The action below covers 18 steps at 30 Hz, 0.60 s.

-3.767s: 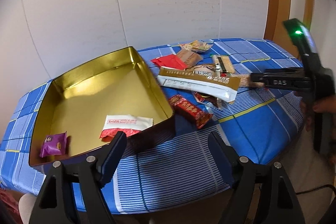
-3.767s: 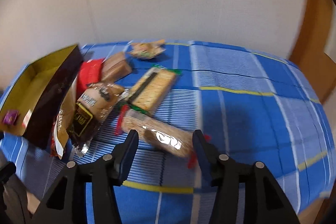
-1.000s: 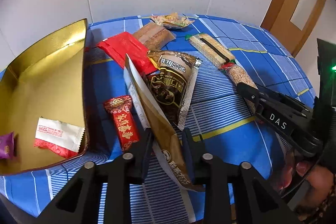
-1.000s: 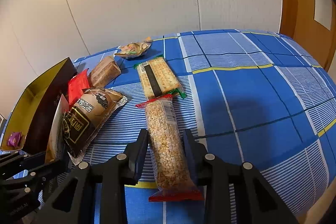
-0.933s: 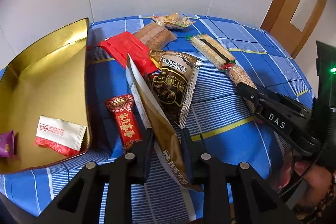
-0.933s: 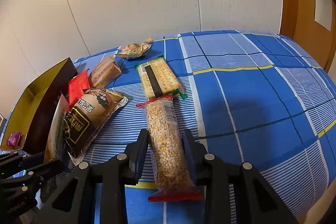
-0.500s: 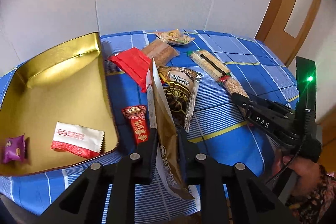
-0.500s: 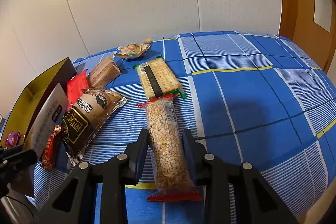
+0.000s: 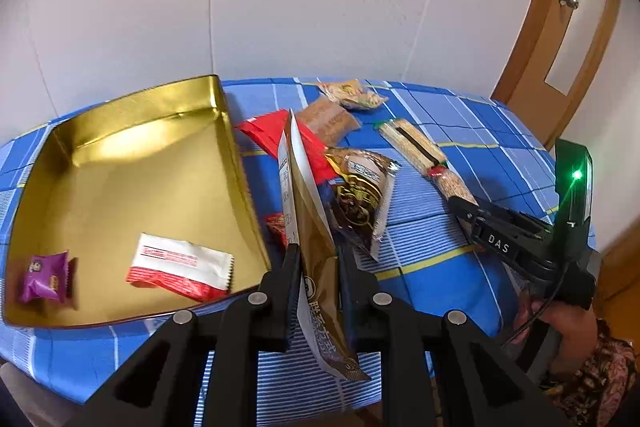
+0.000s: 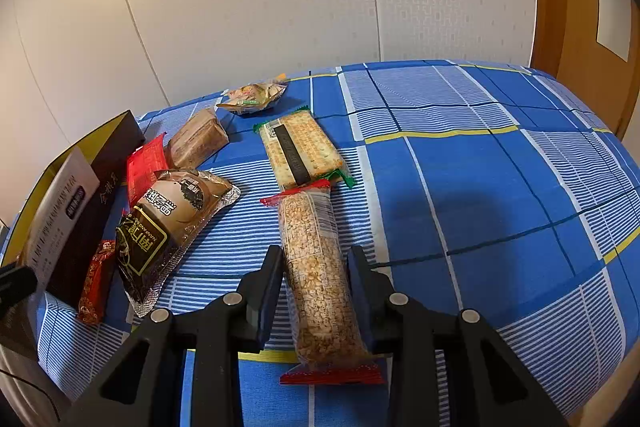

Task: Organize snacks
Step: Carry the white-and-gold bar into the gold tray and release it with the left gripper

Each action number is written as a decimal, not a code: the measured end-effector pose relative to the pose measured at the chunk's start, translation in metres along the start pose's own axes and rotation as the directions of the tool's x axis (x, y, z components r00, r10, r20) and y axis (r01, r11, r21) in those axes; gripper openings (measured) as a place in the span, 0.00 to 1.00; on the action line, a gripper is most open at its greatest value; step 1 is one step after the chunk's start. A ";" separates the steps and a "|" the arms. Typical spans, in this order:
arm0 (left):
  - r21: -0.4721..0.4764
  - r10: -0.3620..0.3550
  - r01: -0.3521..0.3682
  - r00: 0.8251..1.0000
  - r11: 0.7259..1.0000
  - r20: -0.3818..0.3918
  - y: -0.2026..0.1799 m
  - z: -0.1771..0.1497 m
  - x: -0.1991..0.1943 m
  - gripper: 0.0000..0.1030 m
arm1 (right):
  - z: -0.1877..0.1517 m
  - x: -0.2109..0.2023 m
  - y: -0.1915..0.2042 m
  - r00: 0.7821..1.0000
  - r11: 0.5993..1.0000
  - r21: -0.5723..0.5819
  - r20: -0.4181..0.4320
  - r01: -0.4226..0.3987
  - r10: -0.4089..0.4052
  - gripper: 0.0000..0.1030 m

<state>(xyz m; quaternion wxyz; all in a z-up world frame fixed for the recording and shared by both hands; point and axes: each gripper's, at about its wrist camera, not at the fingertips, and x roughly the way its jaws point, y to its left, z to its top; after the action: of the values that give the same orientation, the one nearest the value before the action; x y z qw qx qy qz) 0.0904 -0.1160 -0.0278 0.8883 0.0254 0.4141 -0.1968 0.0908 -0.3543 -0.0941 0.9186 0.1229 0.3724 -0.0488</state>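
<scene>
Two small packets (image 9: 180,265) lie in the tin (image 9: 120,131), loose snacks (image 9: 360,195) to its right.

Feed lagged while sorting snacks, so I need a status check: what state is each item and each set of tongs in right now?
Left tongs: shut on the gold sachet, clear of the cloth.
Gold sachet: held on edge.
Right tongs: clamped on the grain bar.
Grain bar: flat on the cloth.
Gold tin: open, holding two packets.
White-and-red packet: flat in the tin.
Purple candy: in the tin's corner.
Cracker pack: on the cloth, untouched.
</scene>
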 end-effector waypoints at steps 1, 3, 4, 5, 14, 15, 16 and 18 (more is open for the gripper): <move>-0.004 0.003 -0.003 1.000 1.000 0.003 0.002 0.000 -0.001 0.18 | 0.000 0.000 0.000 1.000 1.000 0.000 0.000 0.000 0.000 0.32; -0.013 0.010 -0.010 1.000 1.000 0.009 0.008 0.001 -0.004 0.18 | 0.000 0.000 0.000 1.000 1.000 0.000 0.000 0.000 0.000 0.32; -0.018 0.018 -0.018 1.000 1.000 0.013 0.011 0.002 -0.006 0.18 | 0.000 0.000 0.000 1.000 1.000 0.000 -0.001 0.000 0.000 0.32; -0.021 0.025 -0.025 1.000 0.999 0.016 0.014 0.003 -0.007 0.18 | 0.000 0.000 0.000 1.000 1.000 0.000 -0.001 0.000 0.000 0.32; -0.064 0.068 -0.067 0.998 0.996 0.010 0.052 0.008 -0.012 0.18 | 0.000 0.001 0.001 1.000 1.000 -0.005 0.000 0.007 -0.007 0.32; -0.069 0.074 -0.074 0.997 0.995 0.007 0.058 0.009 -0.012 0.18 | 0.000 0.001 0.001 1.000 1.000 -0.007 0.000 0.009 -0.009 0.32; -0.072 0.077 -0.077 0.997 0.994 0.003 0.062 0.010 -0.011 0.18 | 0.000 0.001 0.001 1.000 1.000 -0.008 0.001 0.010 -0.010 0.32; -0.091 0.084 -0.084 0.996 0.992 -0.005 0.075 0.011 -0.010 0.18 | 0.000 0.001 0.001 1.000 1.000 -0.009 0.001 0.012 -0.012 0.32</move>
<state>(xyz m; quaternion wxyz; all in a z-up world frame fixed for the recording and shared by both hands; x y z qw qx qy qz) 0.1204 -0.0460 -0.0219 0.8959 0.0021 0.4217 -0.1400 0.0916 -0.3528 -0.0947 0.9190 0.1164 0.3730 -0.0525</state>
